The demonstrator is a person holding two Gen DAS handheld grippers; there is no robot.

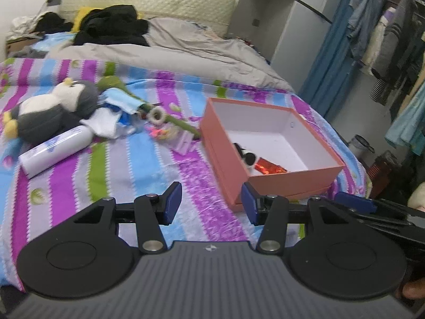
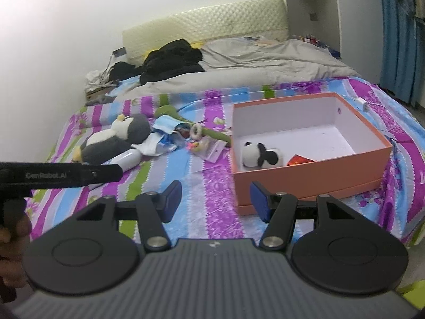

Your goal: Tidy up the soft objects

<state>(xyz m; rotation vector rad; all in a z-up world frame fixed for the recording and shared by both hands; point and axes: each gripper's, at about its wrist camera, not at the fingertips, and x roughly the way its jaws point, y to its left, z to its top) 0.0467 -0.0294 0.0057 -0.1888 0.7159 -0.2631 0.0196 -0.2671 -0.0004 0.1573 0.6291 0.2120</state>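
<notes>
1. The orange box [image 2: 313,175] sits open on the striped bed cover [image 1: 148,175]. Its long side runs away from the near corner toward the far right of the bed.
2. Inside the box lies a small panda toy [image 2: 259,155] on its side, its head toward the left wall. Next to it is a shiny red wrapper [image 2: 298,159]. In the left wrist view the near wall hides most of the panda.
3. The penguin plush [image 1: 53,111] lies on its back to the left of the box, well apart from it – yellow feet to the left, head to the right.
4. A white bottle [image 1: 54,150] lies flat just beside the penguin, with its long side slanting up to the right.
5. A green plush [image 1: 119,86] stretches toward the box. A blue face mask [image 1: 122,101] and small bits cover its middle, and they are too blurry to name.
6. The left gripper [image 1: 211,204] is about half open and holds nothing.
7. The right gripper [image 2: 216,202] is about half open too – nothing is in it.
</notes>
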